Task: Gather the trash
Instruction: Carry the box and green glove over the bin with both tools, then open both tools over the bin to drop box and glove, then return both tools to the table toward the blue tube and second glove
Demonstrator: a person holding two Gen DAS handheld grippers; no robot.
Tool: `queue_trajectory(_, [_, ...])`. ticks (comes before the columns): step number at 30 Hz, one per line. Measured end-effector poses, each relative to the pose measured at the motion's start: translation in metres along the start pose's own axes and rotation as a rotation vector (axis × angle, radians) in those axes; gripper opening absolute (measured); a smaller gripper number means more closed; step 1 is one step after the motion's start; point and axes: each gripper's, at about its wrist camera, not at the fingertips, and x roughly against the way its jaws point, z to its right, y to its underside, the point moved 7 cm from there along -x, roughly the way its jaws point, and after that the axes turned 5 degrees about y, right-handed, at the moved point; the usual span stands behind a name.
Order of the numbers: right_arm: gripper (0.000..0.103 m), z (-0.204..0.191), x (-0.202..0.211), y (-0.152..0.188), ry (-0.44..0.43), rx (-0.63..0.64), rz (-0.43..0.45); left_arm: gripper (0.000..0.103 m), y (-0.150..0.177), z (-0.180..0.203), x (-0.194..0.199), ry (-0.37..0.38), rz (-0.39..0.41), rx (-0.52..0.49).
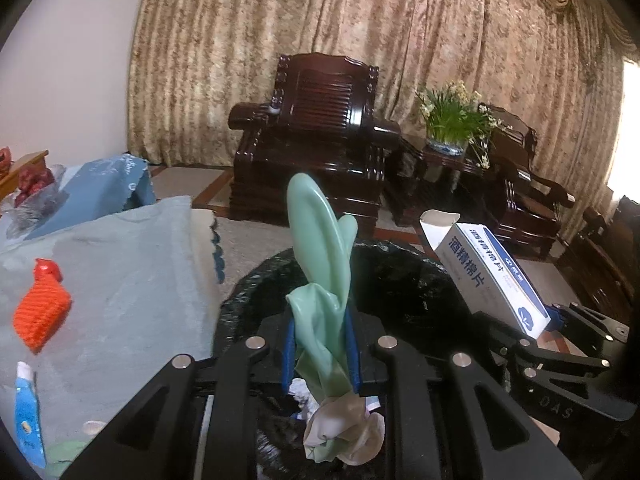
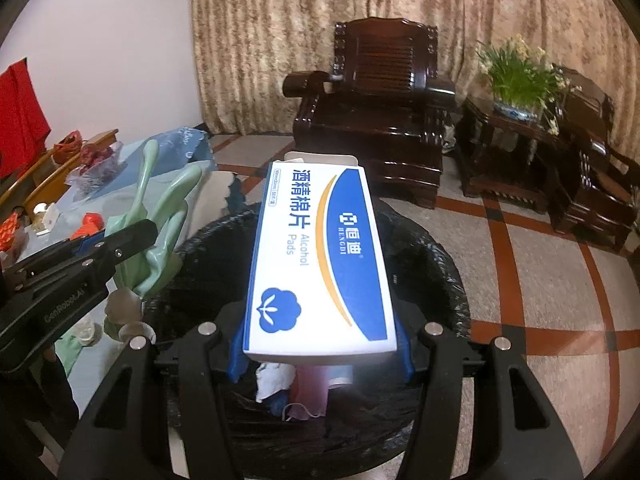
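From each wrist we look forward and down past our claws, close over the black-lined bin [image 1: 400, 280], sharing it and the dark armchair [image 2: 372, 120] beyond.

Glossy rubber glove [image 1: 320, 248], matt cardboard box [image 2: 320, 256], shiny plastic bin liner [image 2: 432, 248].

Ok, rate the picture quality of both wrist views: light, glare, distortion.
Left wrist view: the window at the right edge is blown out white, glare glints on the armchair, and the fisheye bends the curtain, with dark corners. Right wrist view: even daylight, print on the alcohol pad box sharp, the box's near edge slightly overexposed, the floor tiles curved.
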Motion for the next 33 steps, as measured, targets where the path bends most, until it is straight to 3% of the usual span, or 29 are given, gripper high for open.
queue_trajectory(8, [0.054,0.021,-0.022,0.013,0.038,-0.017,-0.044,0.024,0.005,0.011,-0.031,0.032,-0.05,-0.001])
queue_trajectory(9, [0.056,0.024,-0.025,0.014,0.046,-0.016,-0.05,0.029,0.006,0.012,-0.033,0.036,-0.056,0.001])
queue_trajectory(11, [0.069,0.028,-0.027,0.017,0.063,-0.017,-0.055,0.036,0.007,0.01,-0.034,0.039,-0.059,0.009])
queue_trajectory(12, [0.075,0.031,-0.027,0.018,0.072,-0.02,-0.052,0.047,0.007,0.008,-0.034,0.036,-0.06,0.012])
queue_trajectory(14, [0.08,0.033,-0.026,0.02,0.079,-0.021,-0.049,0.058,0.005,0.006,-0.032,0.024,-0.05,0.017])
queue_trajectory(16, [0.09,0.036,-0.026,0.02,0.086,-0.026,-0.044,0.06,0.004,0.0,-0.028,0.008,-0.041,0.021])
queue_trajectory(21, [0.094,0.03,-0.017,0.019,0.068,-0.044,-0.019,0.08,0.0,-0.017,-0.012,-0.041,-0.005,0.029])
queue_trajectory(33, [0.094,-0.045,0.01,0.003,-0.07,0.004,0.03,0.085,0.003,-0.087,0.066,-0.147,0.06,0.073])
